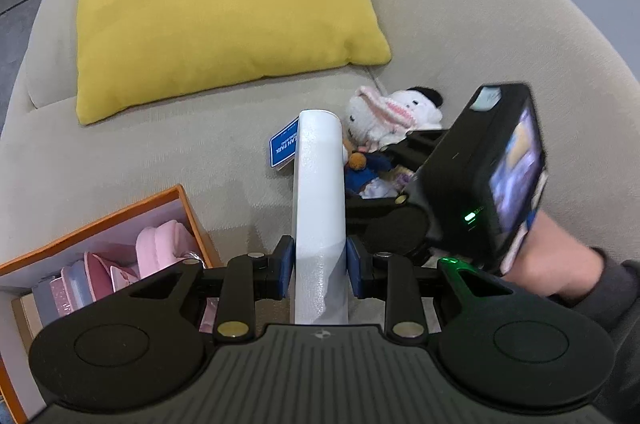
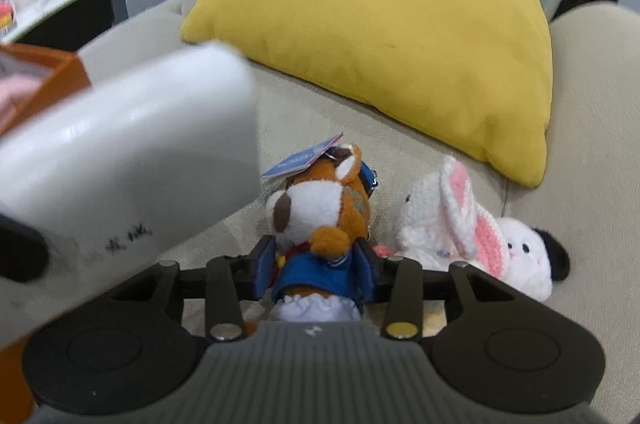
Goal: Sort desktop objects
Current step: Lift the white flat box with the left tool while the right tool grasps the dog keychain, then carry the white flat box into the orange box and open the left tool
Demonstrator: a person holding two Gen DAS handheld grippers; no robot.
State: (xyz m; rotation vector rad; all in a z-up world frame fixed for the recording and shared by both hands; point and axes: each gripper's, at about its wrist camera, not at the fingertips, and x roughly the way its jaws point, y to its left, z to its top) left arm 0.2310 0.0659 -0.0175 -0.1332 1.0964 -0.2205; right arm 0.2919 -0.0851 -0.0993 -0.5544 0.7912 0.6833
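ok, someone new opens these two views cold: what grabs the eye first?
The big yellow cushion leaning on the beige sofa's back dominates both views. Next, the white box clamped upright in the left hand-held gripper, just right of the orange box. Then the brown plush dog between the right hand-held gripper's jaws, with a white crochet bunny to its right.

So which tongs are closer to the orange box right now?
Left. The left tongs, shut on a white case, sit just beside the orange box. The right tongs are farther off, around the plush dog on the sofa.
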